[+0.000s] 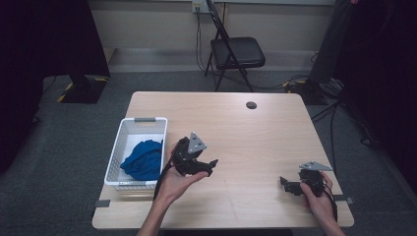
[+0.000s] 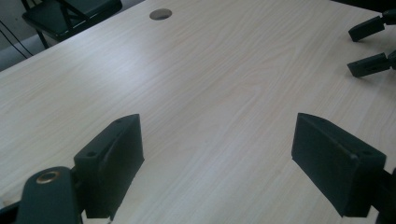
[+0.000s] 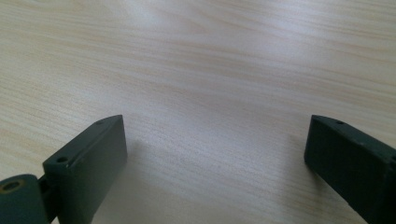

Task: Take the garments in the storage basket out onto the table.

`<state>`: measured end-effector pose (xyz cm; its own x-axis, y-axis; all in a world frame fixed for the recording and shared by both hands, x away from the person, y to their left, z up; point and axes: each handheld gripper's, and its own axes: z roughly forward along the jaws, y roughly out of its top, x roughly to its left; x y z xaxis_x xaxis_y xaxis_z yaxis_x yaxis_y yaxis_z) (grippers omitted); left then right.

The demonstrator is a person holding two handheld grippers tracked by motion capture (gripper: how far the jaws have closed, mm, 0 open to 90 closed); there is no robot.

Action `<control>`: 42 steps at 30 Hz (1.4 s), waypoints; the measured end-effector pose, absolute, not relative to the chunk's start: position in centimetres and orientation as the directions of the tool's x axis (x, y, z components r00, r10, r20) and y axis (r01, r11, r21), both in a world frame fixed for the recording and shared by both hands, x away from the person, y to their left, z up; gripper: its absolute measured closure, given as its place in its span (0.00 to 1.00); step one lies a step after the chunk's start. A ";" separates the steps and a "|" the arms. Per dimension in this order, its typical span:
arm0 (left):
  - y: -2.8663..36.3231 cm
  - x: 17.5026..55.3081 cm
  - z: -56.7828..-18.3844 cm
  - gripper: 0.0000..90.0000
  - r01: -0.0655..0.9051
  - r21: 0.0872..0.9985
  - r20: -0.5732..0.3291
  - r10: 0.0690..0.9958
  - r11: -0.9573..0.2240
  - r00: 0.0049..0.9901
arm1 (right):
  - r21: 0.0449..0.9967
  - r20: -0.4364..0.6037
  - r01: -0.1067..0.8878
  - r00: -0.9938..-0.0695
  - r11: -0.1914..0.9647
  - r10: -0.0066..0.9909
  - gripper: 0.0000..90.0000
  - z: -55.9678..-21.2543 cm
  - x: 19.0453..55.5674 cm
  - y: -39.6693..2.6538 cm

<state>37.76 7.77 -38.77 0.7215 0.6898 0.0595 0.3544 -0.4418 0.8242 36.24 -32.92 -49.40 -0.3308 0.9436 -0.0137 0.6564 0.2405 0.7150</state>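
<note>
Basket (image 1: pixel 129 147) with blue cloth (image 1: pixel 144 160) beside left hand-held gripper (image 1: pixel 212 163) — jaws apart.

Dim overall in the high view, with near-black corners at far left and far right and soft, slightly grainy detail. Brightest on the pale table (image 1: pixel 255 132), lit evenly from above; faint, short shadows only, beneath the left gripper (image 1: pixel 210 163) and beside the white basket (image 1: pixel 129 129). Broad soft sheen across the wood in the left gripper view, strongest toward the far left. Similar pale glare at the far edge in the right gripper view. Near jaws dark, soft and slightly blurred in both gripper views; wood grain sharp.
</note>
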 end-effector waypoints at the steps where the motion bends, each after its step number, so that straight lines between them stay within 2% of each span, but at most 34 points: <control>1: 8.0 37.7 -38.6 0.18 0.352 0.828 0.060 0.693 -0.437 0.718 | 0.715 -0.014 0.657 -0.331 0.240 0.944 0.05 -49.4 36.2 -32.9; 20: 10.9 37.6 -37.2 0.18 0.348 0.846 0.046 0.705 -0.405 0.708 | 0.715 -0.014 0.656 -0.333 0.242 0.943 0.05 -49.4 36.3 -32.9; 30: 12.7 37.5 -36.5 0.18 0.332 0.852 0.075 0.722 -0.405 0.688 | 0.715 -0.014 0.656 -0.333 0.242 0.943 0.05 -49.4 36.3 -32.9; 42: 14.6 37.3 -35.8 0.18 0.350 0.857 0.048 0.735 -0.377 0.676 | 0.715 -0.014 0.656 -0.333 0.242 0.943 0.05 -49.4 36.3 -32.9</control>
